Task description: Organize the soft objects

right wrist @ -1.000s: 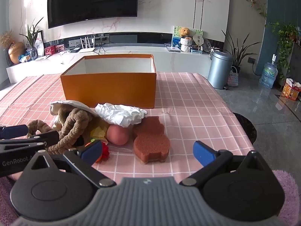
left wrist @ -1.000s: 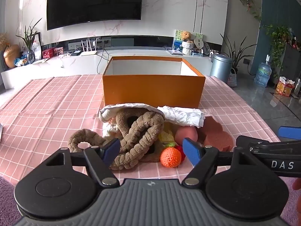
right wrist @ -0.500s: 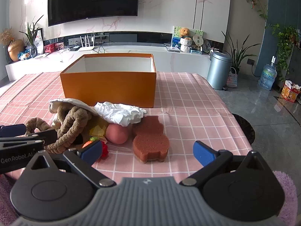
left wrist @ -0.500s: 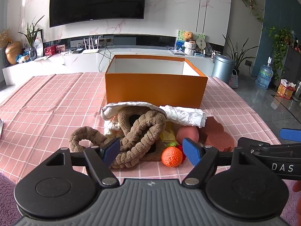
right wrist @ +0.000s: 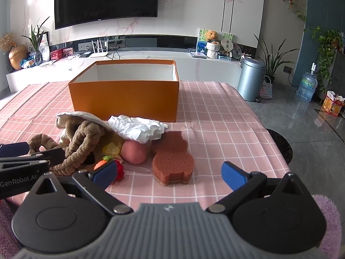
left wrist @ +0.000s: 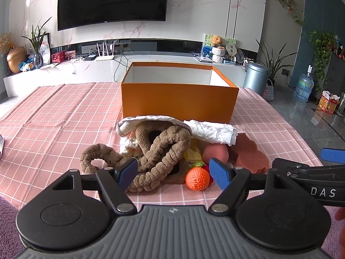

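A pile of soft things lies on the pink checked tablecloth [left wrist: 54,116] in front of an open orange box [left wrist: 179,99]. It holds a brown plush rope [left wrist: 159,151], a white crumpled cloth [left wrist: 212,130], a pink ball [left wrist: 215,153], an orange crocheted ball [left wrist: 197,179] and a brown sponge [right wrist: 172,159]. My left gripper [left wrist: 173,172] is open and empty, just short of the plush rope and the orange ball. My right gripper [right wrist: 170,172] is open and empty, just short of the sponge. The box [right wrist: 125,95] looks empty.
The table's right edge drops to a grey floor with a metal bin [right wrist: 251,79] and a water bottle [right wrist: 306,86]. A white TV bench [left wrist: 64,69] stands behind the table. A purple fluffy mat [right wrist: 330,215] lies at the near edge.
Both grippers have risen slightly and tilted, so the pile and box sit a little lower in view. Both stay open; nothing on the table moved.
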The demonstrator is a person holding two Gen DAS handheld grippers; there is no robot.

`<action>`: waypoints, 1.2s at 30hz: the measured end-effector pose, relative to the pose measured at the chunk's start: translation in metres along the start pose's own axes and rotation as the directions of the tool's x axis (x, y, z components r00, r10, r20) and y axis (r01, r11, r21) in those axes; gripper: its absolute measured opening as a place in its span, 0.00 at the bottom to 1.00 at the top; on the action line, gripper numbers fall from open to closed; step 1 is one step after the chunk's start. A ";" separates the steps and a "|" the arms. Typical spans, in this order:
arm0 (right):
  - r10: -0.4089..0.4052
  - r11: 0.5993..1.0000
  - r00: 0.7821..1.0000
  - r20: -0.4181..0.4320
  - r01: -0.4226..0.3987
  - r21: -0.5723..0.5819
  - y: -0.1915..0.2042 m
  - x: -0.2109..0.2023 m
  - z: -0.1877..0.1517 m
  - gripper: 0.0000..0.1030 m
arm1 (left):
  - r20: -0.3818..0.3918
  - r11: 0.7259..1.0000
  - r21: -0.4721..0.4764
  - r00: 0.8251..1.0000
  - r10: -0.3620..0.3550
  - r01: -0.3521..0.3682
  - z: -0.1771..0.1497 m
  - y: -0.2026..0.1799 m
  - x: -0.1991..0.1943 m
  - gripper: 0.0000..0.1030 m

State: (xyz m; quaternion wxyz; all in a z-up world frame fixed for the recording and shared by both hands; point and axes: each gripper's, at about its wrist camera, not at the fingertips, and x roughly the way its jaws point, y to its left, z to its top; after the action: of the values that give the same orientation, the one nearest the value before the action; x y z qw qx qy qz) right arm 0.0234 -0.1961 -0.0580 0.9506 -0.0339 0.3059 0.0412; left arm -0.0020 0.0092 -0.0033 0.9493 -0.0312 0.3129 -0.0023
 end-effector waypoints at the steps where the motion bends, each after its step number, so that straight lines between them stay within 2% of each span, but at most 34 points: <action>1: 0.000 1.000 1.000 0.000 0.000 0.000 0.000 0.000 0.000 0.98 | 0.000 1.000 0.000 1.000 0.000 0.000 0.000 0.000 0.000 0.87; 36: 0.001 1.000 1.000 -0.013 -0.001 0.001 0.000 0.003 -0.004 0.98 | 0.004 1.000 0.005 1.000 -0.010 0.010 0.000 -0.002 -0.002 0.87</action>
State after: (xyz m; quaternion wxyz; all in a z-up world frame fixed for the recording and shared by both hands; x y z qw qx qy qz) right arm 0.0236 -0.1962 -0.0632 0.9486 -0.0337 0.3121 0.0413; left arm -0.0038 0.0072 -0.0019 0.9500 -0.0303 0.3107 -0.0077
